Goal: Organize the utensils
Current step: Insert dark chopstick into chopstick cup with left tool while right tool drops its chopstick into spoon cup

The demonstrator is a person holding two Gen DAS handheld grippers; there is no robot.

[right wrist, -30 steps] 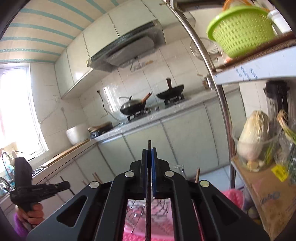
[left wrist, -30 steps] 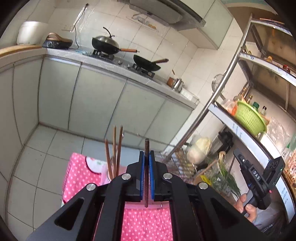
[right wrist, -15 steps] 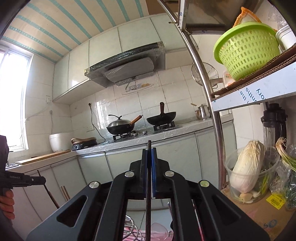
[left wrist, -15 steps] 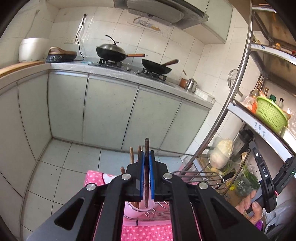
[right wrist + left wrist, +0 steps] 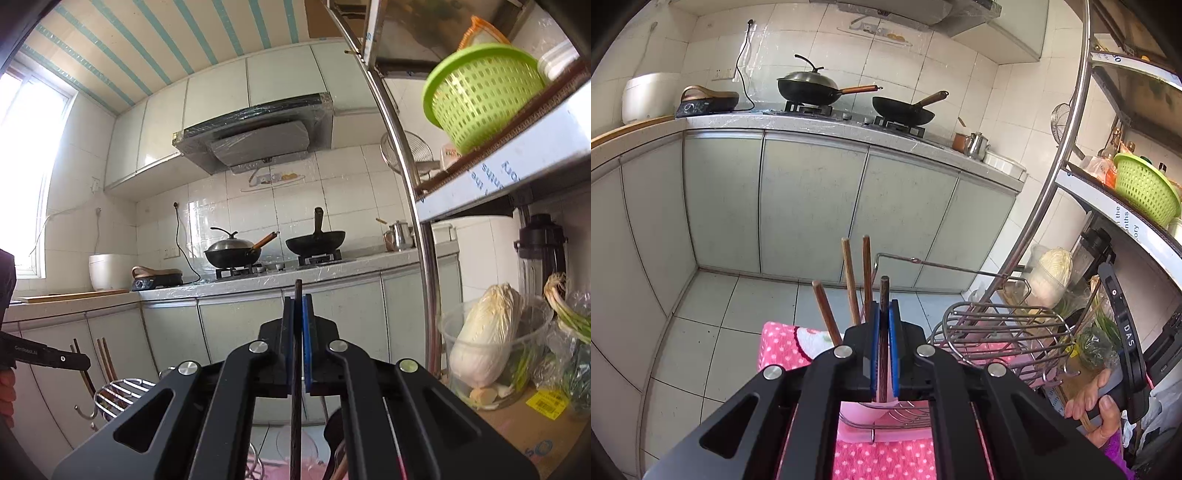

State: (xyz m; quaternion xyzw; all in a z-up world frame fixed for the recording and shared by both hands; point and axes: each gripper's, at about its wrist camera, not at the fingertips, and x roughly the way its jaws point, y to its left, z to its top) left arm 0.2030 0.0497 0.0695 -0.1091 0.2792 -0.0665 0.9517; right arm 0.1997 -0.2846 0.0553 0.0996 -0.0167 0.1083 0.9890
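- Left gripper [image 5: 884,332]: jaws clamped on a brown chopstick [image 5: 884,295], held upright, above the pink cup [image 5: 857,408].
- Three more chopsticks [image 5: 849,280] stand in that cup, just beside the wire rack [image 5: 1001,332] on the pink dotted cloth [image 5: 775,343].
- Right gripper [image 5: 297,332]: jaws pinched on a thin dark chopstick [image 5: 296,417], pointing level at the counter [image 5: 258,280].

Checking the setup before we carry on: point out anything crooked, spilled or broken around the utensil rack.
Nothing spilled or broken shows. The three chopsticks in the pink cup lean at different angles rather than standing together. The left gripper and the right gripper each clamp one chopstick upright.
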